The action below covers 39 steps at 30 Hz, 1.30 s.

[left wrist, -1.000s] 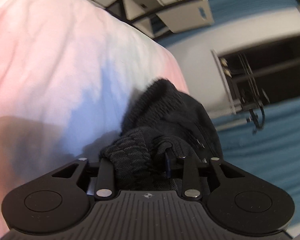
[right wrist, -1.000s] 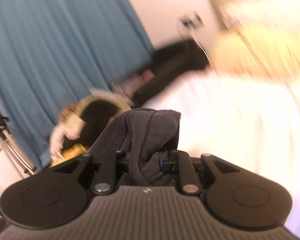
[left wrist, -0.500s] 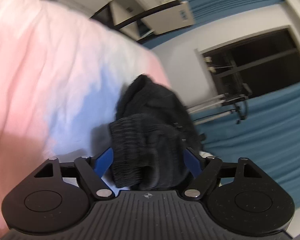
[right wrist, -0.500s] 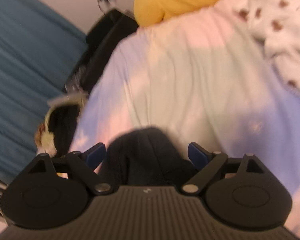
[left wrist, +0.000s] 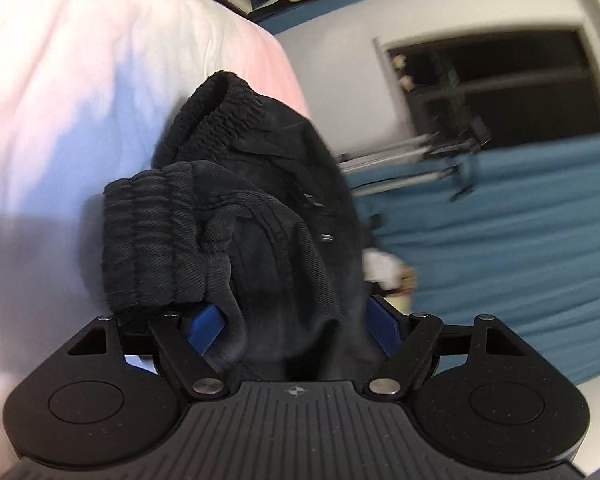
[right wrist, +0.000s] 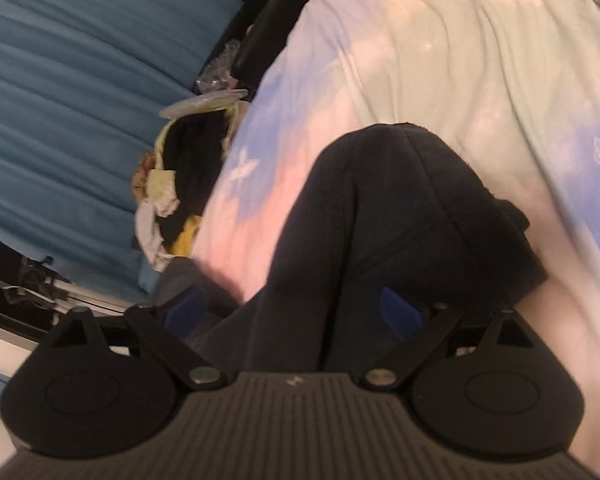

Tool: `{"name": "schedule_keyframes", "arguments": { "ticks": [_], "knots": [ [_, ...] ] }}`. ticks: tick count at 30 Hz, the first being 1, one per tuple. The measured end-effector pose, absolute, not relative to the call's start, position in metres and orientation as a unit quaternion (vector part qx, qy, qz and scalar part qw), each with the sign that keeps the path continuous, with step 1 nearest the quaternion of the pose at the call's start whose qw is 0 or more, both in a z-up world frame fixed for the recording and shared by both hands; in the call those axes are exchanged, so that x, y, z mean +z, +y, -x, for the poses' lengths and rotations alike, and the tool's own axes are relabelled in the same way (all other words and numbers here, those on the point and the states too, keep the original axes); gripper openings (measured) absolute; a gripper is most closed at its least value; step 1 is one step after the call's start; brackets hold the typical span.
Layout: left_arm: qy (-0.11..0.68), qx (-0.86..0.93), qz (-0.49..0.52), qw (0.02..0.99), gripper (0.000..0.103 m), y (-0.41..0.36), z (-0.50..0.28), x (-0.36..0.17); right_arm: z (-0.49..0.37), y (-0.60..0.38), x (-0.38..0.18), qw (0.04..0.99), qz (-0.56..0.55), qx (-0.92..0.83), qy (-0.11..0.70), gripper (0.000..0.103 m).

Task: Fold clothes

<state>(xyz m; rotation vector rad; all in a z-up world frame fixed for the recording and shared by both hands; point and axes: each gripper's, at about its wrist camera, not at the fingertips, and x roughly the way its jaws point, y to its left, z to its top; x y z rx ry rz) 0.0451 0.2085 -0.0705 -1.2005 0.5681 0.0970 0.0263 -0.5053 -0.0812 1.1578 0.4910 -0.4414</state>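
My left gripper [left wrist: 296, 322] and my right gripper [right wrist: 296, 312] both had their blue fingers spread wide apart, so the black stretchy-waisted trousers [left wrist: 236, 216] lay loose between them, resting in a bunched heap on the soft pink, blue and pale green bedcover [right wrist: 460, 60]. The heap sat near the edge of the bed, by the blue curtain [right wrist: 60, 80]. I think the wide bare cover beyond it gave the safest room to move.
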Motion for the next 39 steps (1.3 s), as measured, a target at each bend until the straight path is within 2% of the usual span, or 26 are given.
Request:
{"name": "schedule_keyframes", "arguments": {
  "ticks": [6, 10, 13, 16, 19, 24, 26, 27, 28, 29, 31, 33, 35, 39],
  "knots": [
    [0.328, 0.111, 0.522, 0.780, 0.073, 0.221, -0.095, -0.094, -0.054, -0.527, -0.099, 0.798, -0.497, -0.249, 0.234, 0.091],
    [0.327, 0.117, 0.546, 0.762, 0.061, 0.230, -0.096, -0.119, -0.071, -0.541, -0.112, 0.795, -0.486, -0.275, 0.236, 0.090],
    [0.326, 0.119, 0.530, 0.774, 0.049, 0.226, -0.089, -0.107, -0.076, -0.538, -0.101, 0.821, -0.444, -0.277, 0.228, 0.090],
    [0.316, 0.118, 0.522, 0.783, 0.042, 0.221, -0.080, -0.101, -0.076, -0.524, -0.082, 0.852, -0.397, -0.267, 0.211, 0.090],
    [0.314, 0.115, 0.504, 0.796, 0.042, 0.216, -0.074, -0.098, -0.088, -0.516, -0.077, 0.868, -0.369, -0.245, 0.225, 0.091],
    [0.328, 0.118, 0.475, 0.808, 0.044, 0.206, -0.084, -0.098, -0.116, -0.527, -0.117, 0.856, -0.344, -0.270, 0.276, 0.089],
    [0.325, 0.121, 0.473, 0.810, 0.045, 0.205, -0.085, -0.099, -0.116, -0.534, -0.126, 0.857, -0.345, -0.276, 0.265, 0.067],
    [0.324, 0.122, 0.472, 0.811, 0.045, 0.205, -0.085, -0.100, -0.114, -0.537, -0.125, 0.857, -0.353, -0.271, 0.261, 0.041],
    [0.322, 0.122, 0.472, 0.811, 0.045, 0.205, -0.085, -0.099, -0.111, -0.540, -0.125, 0.856, -0.363, -0.267, 0.255, 0.031],
    [0.321, 0.123, 0.472, 0.812, 0.045, 0.205, -0.085, -0.099, -0.108, -0.543, -0.124, 0.851, -0.390, -0.256, 0.241, 0.027],
    [0.318, 0.122, 0.475, 0.812, 0.045, 0.205, -0.084, -0.099, -0.097, -0.546, -0.119, 0.837, -0.446, -0.238, 0.209, 0.011],
    [0.311, 0.116, 0.487, 0.808, 0.045, 0.207, -0.079, -0.099, -0.087, -0.540, -0.104, 0.841, -0.477, -0.200, 0.161, 0.010],
    [0.301, 0.105, 0.502, 0.804, 0.048, 0.209, -0.071, -0.097, -0.070, -0.530, -0.077, 0.856, -0.489, -0.149, 0.079, 0.010],
    [0.282, 0.084, 0.533, 0.793, 0.055, 0.214, -0.056, -0.094, -0.028, -0.510, -0.023, 0.902, -0.420, -0.053, -0.086, 0.010]
  ]
}}
